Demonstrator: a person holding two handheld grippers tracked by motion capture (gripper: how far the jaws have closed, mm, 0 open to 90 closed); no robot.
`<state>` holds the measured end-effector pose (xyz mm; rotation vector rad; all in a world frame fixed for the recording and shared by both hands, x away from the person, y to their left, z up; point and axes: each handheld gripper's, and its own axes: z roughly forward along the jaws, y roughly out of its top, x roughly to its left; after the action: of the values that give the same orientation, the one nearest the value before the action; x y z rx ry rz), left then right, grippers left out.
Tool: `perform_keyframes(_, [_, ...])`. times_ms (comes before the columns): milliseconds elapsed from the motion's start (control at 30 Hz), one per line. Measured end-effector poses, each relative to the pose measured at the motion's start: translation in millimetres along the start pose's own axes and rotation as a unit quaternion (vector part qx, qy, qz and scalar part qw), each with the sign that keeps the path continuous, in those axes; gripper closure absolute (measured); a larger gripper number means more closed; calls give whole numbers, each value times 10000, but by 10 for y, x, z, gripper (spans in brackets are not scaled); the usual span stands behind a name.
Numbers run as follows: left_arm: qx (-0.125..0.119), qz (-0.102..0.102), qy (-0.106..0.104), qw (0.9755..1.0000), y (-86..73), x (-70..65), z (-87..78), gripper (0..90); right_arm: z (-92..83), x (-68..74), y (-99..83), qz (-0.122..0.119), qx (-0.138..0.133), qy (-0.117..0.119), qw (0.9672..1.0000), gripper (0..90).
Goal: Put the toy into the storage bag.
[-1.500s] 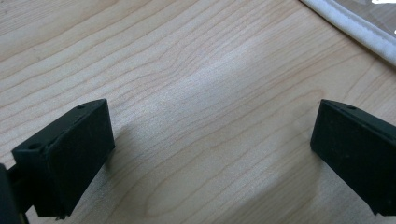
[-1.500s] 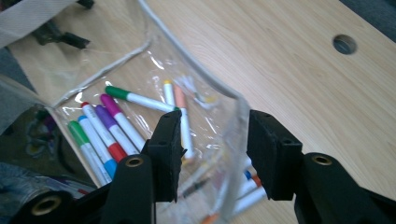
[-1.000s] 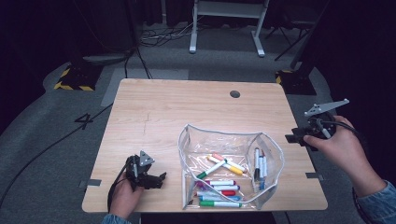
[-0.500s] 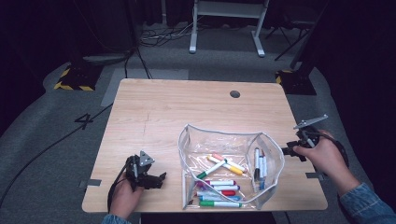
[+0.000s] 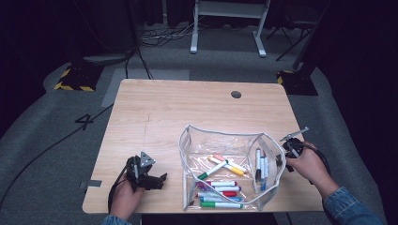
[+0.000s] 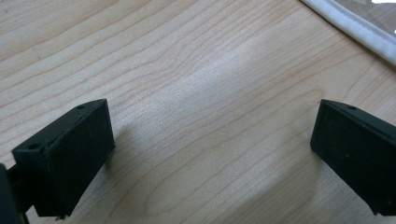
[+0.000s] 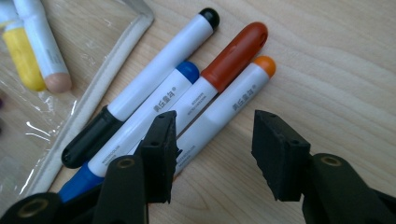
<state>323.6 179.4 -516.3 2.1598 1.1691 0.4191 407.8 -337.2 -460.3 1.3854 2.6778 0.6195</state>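
**A:** Start at the right gripper [image 7: 212, 154]. How do the jaws stand?

**B:** Parted to a moderate gap, nothing between them yet. They straddle the orange-capped marker [image 7: 224, 107], which lies on the bare table [image 7: 336, 60] with its body running down between the jaws.

**A:** Which way does that marker's long axis run?

**B:** In the right gripper view, from about 7 o'clock up to 1 o'clock, cap at the far end. It is the outermost of four markers lying parallel and touching: next the red-capped marker [image 7: 233, 51], then the blue-capped marker [image 7: 154, 107], then the black-capped marker [image 7: 159, 70] along the white edge of the clear pouch [image 7: 107, 70]. I judge the jaws cross the orange one roughly square, so closing should catch it, though the left jaw sits over the red one's barrel.

**A:** And the other hand?

**B:** The left gripper [image 5: 145, 174] rests at the table's 7 o'clock corner, well apart from the markers, jaws spread wide over bare wood. The right is plainly nearer.

**A:** Anything hard to read?

**B:** The markers' lower ends are hidden behind the jaws. From the high view, the four blur together beside the pouch.
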Motion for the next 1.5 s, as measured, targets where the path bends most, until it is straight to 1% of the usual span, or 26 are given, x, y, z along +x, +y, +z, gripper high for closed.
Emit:
perform_keyframes(67, [2,1,0,10000,0,0,0,0,34,-2,-10,19,12,2,10000,532])
perform_keyframes(100, [2,2,1,10000,0,0,0,0,44,-3,-15,42,25,7,10000,556])
perform_keyframes(200, [1,1,0,10000,0,0,0,0,71,-26,-43,-7,181,-174,9997,593])
perform_keyframes(267, [1,0,0,10000,0,0,0,0,79,-53,-71,93,268,-269,9992,675])
perform_keyframes(367, [5,6,-1,10000,0,0,-1,0,57,-90,-99,267,313,-480,9980,764])
perform_keyframes(400, [0,1,0,10000,0,0,0,0,49,-98,-108,339,337,-549,9973,765])
perform_keyframes(467, [1,1,0,10000,0,0,0,0,39,-106,-119,453,345,-605,9965,769])
perform_keyframes(600, [6,7,0,10000,0,1,-1,0,36,-101,-126,457,348,-611,9965,771])
perform_keyframes(733, [1,0,0,10000,0,0,0,0,14,-104,-134,569,324,-403,9970,772])
perform_keyframes(800, [1,1,0,10000,0,0,0,0,-25,-110,-131,579,292,-326,9974,772])
perform_keyframes(900, [1,1,-1,10000,0,0,0,0,-125,-96,-113,608,214,-280,9975,773])
perform_keyframes(967, [2,1,-1,10000,0,0,0,0,-213,-82,-98,548,143,-251,9981,773])
perform_keyframes(1167, [6,9,0,10000,0,1,-1,0,-560,0,-31,424,-184,-125,9989,773])
perform_keyframes(1333, [-7,-1,2,10000,-1,-1,1,0,-885,95,49,211,-485,-54,9986,772])
perform_keyframes(1500, [1,0,0,10000,0,0,0,0,-1145,249,137,-78,-667,-99,9977,772])
